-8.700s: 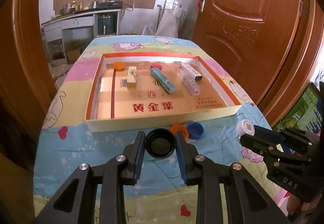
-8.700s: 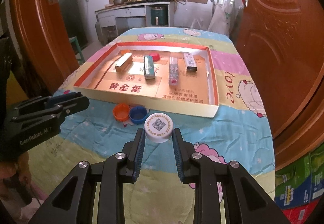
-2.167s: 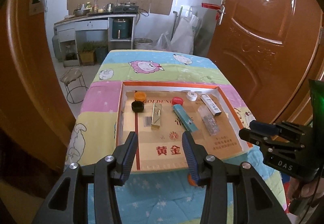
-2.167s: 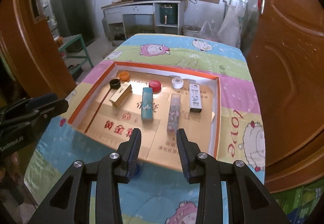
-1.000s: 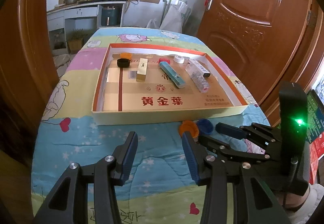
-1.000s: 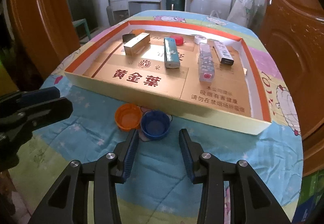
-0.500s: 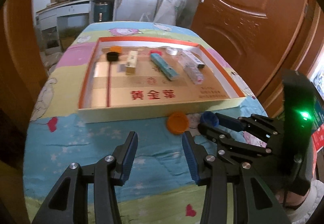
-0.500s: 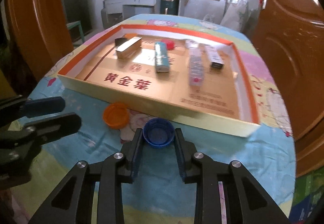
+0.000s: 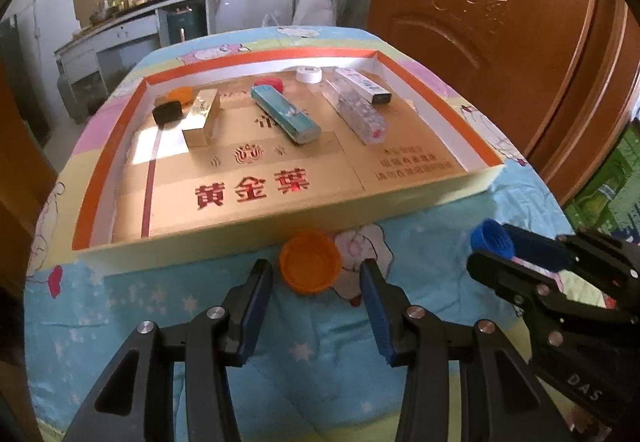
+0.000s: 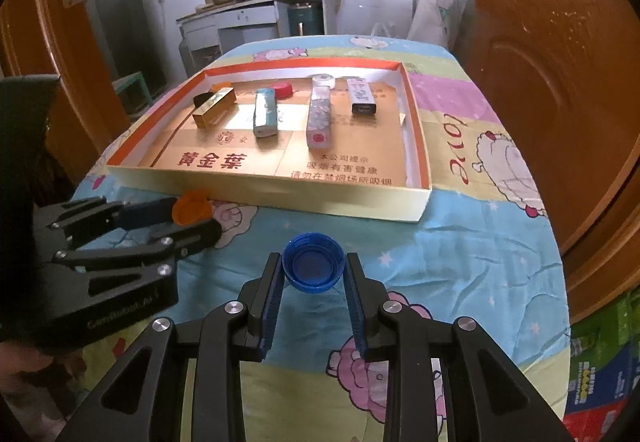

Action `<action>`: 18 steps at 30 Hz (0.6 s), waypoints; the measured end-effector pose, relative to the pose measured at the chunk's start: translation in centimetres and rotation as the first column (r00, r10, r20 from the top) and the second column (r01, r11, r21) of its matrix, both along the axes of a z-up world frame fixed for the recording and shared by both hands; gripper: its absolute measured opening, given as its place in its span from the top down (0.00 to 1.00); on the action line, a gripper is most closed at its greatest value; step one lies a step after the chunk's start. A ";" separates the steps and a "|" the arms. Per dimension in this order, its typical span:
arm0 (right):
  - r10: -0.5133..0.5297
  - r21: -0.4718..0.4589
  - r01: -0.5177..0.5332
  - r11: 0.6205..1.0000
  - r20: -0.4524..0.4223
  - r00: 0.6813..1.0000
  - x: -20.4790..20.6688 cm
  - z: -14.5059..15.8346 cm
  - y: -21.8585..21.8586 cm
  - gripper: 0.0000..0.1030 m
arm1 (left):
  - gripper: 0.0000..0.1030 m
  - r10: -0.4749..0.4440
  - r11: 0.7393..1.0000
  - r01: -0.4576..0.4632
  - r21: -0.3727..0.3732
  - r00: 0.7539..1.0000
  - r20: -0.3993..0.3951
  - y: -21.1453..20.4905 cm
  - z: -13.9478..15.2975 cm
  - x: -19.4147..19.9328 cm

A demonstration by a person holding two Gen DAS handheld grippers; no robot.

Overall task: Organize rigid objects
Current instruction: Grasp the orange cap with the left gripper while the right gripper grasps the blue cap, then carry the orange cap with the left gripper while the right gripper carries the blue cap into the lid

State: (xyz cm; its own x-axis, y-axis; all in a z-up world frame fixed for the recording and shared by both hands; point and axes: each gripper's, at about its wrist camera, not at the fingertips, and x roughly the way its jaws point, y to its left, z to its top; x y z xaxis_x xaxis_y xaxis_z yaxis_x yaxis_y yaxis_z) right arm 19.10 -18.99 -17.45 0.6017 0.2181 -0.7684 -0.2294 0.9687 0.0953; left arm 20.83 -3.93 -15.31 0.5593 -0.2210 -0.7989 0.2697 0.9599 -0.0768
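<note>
The right claw [image 10: 312,278] pinches the blue cap [image 10: 313,268] to carry it to the box [image 10: 280,198]. The left claw [image 9: 316,282] is half open and has been closing a little around the orange cap [image 9: 310,267] on the near desk [image 9: 160,306], not touching it.

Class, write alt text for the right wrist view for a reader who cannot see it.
The right gripper pinches a blue bottle cap above a cartoon-print tablecloth. Beyond it, a shallow cardboard tray holds four small boxes and several caps; the left gripper reaches for an orange cap at left.
</note>
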 end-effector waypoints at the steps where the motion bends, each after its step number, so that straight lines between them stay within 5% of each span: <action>1: -0.001 0.004 0.001 1.000 -0.004 1.000 0.0 -0.1 -0.1 0.70 | 0.68 0.005 1.000 -0.005 0.005 1.000 0.002 0.0 -0.1 0.1; 18: 0.009 0.051 -0.009 0.999 0.001 1.000 0.1 0.6 0.2 0.70 | 0.71 0.038 0.999 -0.037 -0.019 0.998 0.045 1.4 2.0 -0.8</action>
State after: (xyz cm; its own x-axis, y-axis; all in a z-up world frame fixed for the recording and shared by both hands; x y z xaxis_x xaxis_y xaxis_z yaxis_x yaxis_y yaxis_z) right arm 19.16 -18.80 -16.80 0.5999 0.2628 -0.7557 -0.2383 0.9603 0.1448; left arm 20.08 -2.55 -13.36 0.6029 -0.2136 -0.7687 0.2370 0.9680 -0.0831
